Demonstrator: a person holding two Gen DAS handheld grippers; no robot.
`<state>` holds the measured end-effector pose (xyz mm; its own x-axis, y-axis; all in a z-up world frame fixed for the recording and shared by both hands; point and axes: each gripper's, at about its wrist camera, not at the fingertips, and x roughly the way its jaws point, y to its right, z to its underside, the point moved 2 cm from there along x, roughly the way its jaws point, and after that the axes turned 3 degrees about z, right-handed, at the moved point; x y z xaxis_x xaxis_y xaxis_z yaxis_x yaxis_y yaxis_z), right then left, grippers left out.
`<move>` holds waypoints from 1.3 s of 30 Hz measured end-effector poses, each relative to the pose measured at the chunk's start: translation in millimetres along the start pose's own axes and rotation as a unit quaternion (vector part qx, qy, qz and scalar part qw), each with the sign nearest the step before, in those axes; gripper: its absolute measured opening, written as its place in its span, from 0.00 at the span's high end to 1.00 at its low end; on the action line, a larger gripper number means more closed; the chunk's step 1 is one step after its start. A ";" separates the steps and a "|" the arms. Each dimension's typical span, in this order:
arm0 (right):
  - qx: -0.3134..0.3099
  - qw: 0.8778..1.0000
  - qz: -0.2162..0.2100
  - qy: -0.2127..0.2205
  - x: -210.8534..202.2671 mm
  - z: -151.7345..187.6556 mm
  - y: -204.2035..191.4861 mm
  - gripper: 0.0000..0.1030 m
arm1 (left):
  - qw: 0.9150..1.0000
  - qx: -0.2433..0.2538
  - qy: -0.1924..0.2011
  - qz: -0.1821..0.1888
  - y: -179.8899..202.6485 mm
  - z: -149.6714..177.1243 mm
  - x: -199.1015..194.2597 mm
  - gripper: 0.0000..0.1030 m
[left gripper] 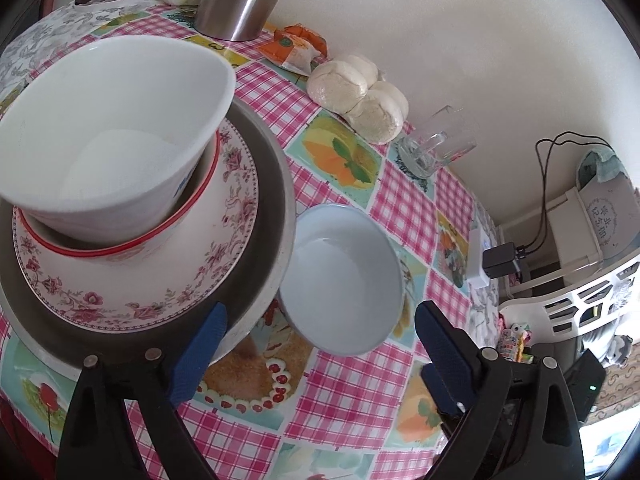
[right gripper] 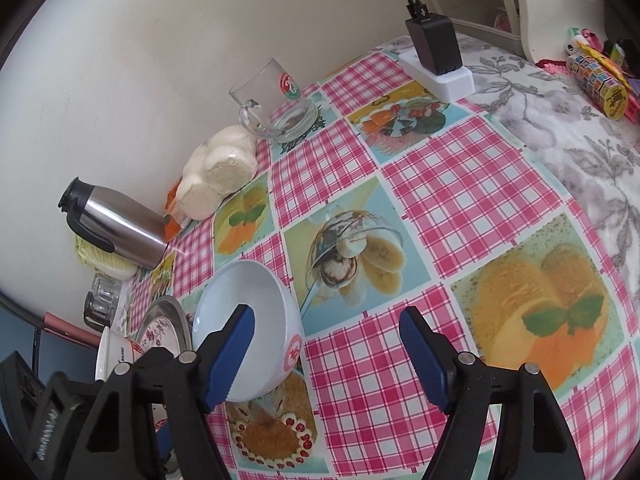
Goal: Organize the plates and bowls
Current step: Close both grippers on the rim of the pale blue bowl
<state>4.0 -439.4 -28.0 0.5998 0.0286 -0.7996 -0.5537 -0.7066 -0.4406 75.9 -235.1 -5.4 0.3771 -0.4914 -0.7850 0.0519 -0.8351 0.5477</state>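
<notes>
Left of the left tongs (left gripper: 320,350), which gape empty, a white bowl (left gripper: 108,136) sits stacked on a floral plate (left gripper: 160,276) in a grey pan (left gripper: 264,240). A blue bowl (left gripper: 344,276) rests on the counter (left gripper: 352,384) just ahead, between their tips. The right tongs (right gripper: 326,354) stand apart, gripping nothing, with that bowl beside the left pad (right gripper: 232,356).

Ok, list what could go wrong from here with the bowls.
1. The white bowl sits tilted in the stack, so a nudge could tip it.
2. The light blue bowl leans on the metal basin; the right gripper, open with one finger over its rim, may skid it when closing.
</notes>
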 end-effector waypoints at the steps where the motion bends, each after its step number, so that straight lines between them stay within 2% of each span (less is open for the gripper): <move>1: -0.001 1.000 0.001 -0.001 1.0 0.6 -0.8 0.25 | 1.000 0.001 0.000 0.005 1.9 0.3 -1.2 0.07; 6: -0.005 1.000 -0.003 -0.004 3.6 1.8 -3.0 0.33 | 1.000 0.007 -0.012 0.021 9.8 6.4 0.3 0.08; 8: -0.007 1.000 -0.004 -0.004 4.0 1.8 -3.5 0.38 | 1.000 0.008 -0.017 0.022 10.9 9.1 4.3 0.19; 9: -0.008 1.000 -0.005 -0.006 4.5 1.9 -3.3 0.39 | 0.999 0.008 -0.024 0.022 11.3 10.3 6.9 0.22; 19: -0.016 0.999 -0.020 -0.024 17.7 6.8 -7.6 0.53 | 0.999 -0.030 -0.035 0.007 -6.1 17.1 21.6 0.23; 21: -0.018 0.999 -0.021 -0.027 20.9 8.2 -8.6 0.56 | 0.999 -0.032 -0.034 0.003 -8.0 18.5 23.8 0.23; 23: -0.021 0.999 -0.022 -0.028 24.2 9.1 -9.6 0.64 | 0.999 -0.030 -0.029 -0.003 -7.3 19.3 24.6 0.23; 31: -0.034 0.998 -0.039 -0.031 35.1 11.4 -14.8 0.77 | 0.999 -0.028 -0.023 -0.013 -6.9 18.8 26.1 0.28; 39: -0.027 0.998 -0.053 -0.038 45.1 12.0 -14.4 0.80 | 0.999 -0.029 -0.026 -0.016 -9.1 17.8 26.8 0.30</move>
<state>32.2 -419.4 -62.6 0.6073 0.1569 -0.7788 -0.4556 -0.7344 -0.5032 69.1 -245.1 -36.5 0.3252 -0.4782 -0.8158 0.1179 -0.8355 0.5367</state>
